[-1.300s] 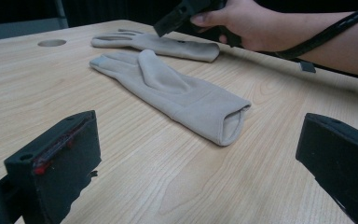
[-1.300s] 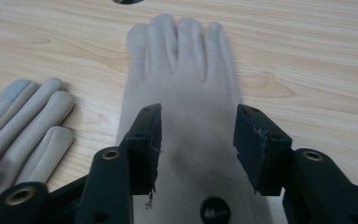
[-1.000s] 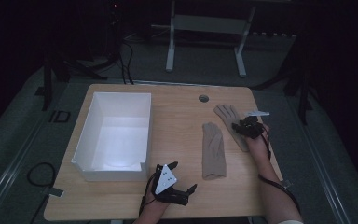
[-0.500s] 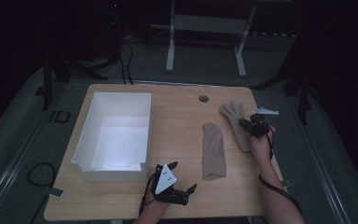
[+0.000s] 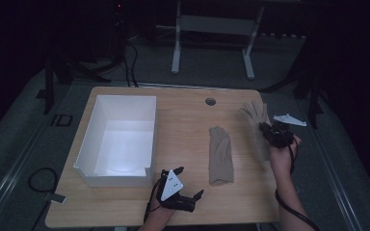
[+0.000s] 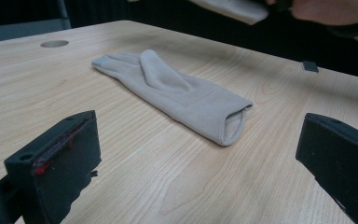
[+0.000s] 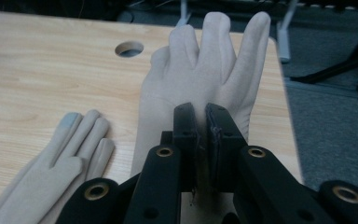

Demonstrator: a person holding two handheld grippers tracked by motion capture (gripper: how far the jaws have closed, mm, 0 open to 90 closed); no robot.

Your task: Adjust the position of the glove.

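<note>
Two beige gloves are in play. One glove (image 5: 220, 154) (image 6: 177, 95) (image 7: 60, 154) lies flat on the wooden table (image 5: 183, 125), fingers pointing away from me. My right gripper (image 5: 269, 130) (image 7: 204, 126) is shut on the palm of the other glove (image 5: 254, 114) (image 7: 205, 70) and holds it raised above the table's right side, its fingers spread. My left gripper (image 5: 190, 183) (image 6: 200, 154) rests low near the front edge. It stands open with nothing between its jaws, and the flat glove's cuff lies ahead of it.
A white open box (image 5: 150, 132) stands on the left half of the table. A round cable hole (image 5: 210, 101) (image 7: 129, 48) sits near the far edge. The floor around is dark, with a metal frame (image 5: 212, 29) beyond.
My right gripper closed on the right glove and rose with it, drifting toward the table's right edge. The left gripper and the flat glove have stayed put.
</note>
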